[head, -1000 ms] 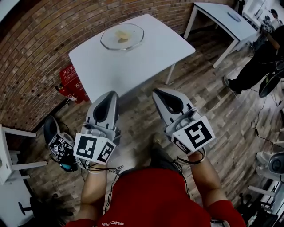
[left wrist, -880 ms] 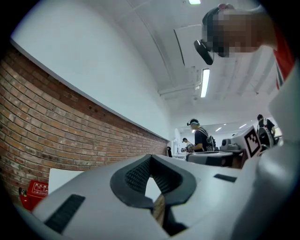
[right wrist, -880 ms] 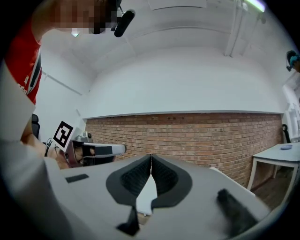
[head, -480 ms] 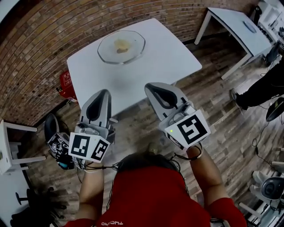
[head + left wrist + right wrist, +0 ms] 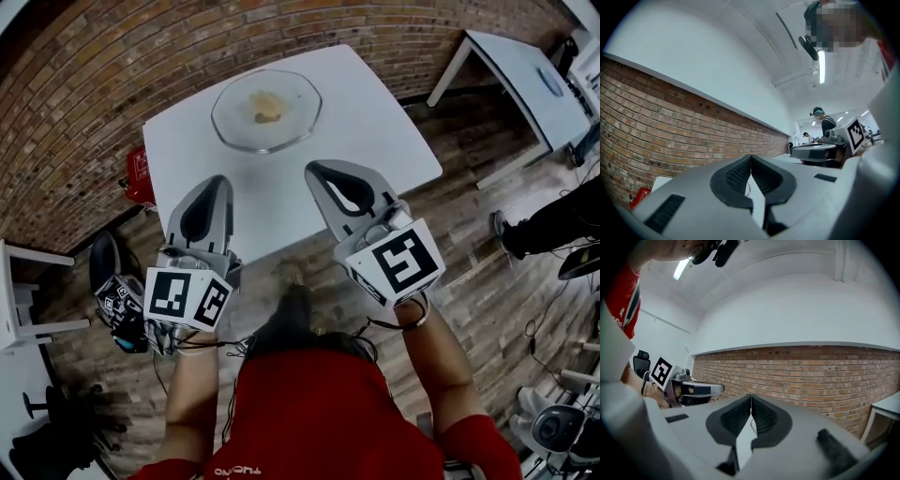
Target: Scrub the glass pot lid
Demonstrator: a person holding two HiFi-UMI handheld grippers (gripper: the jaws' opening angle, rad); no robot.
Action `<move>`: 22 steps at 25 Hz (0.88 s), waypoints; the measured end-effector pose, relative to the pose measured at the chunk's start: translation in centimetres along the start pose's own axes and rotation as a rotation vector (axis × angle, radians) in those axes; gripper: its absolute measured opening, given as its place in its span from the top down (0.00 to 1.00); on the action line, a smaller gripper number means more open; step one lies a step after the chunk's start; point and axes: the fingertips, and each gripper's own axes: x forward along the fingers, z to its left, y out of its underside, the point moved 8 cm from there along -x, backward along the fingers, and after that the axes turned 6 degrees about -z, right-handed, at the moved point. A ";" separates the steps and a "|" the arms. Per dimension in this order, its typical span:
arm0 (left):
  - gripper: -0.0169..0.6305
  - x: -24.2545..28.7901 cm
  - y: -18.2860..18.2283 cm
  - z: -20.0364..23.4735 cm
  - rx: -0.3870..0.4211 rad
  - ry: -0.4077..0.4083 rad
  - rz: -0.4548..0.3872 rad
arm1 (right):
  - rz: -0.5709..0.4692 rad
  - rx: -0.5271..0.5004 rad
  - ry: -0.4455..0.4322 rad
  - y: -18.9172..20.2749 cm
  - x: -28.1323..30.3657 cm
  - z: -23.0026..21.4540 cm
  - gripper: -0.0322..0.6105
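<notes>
Left claw (image 5: pixel 216 185) and right claw (image 5: pixel 321 172) both clenched, empty; the round clear glass pot lid (image 5: pixel 292 101) on the white surface (image 5: pixel 375 131) looks rigid, slippery, breakable. Pin its rim.

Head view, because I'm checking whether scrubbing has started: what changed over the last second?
The left gripper and right gripper advanced toward the white table; their tips now overlap its near edge. Nothing was taken or released. Unchanged: jaws shut and empty, glass lid untouched on the table.
</notes>
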 end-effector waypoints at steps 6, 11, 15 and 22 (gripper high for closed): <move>0.95 4.8 0.6 3.4 0.044 -0.048 -0.016 | 0.010 -0.019 -0.030 1.0 5.8 -3.9 0.90; 0.95 8.8 1.5 8.2 0.041 -0.113 0.002 | 0.044 -0.024 -0.012 2.3 12.0 -7.3 0.90; 0.95 11.5 3.0 12.1 0.023 -0.156 0.044 | 0.088 -0.019 0.004 3.8 16.3 -9.2 0.90; 0.94 15.1 5.8 17.1 -0.024 -0.219 0.110 | 0.174 -0.011 0.000 7.1 22.3 -11.5 0.90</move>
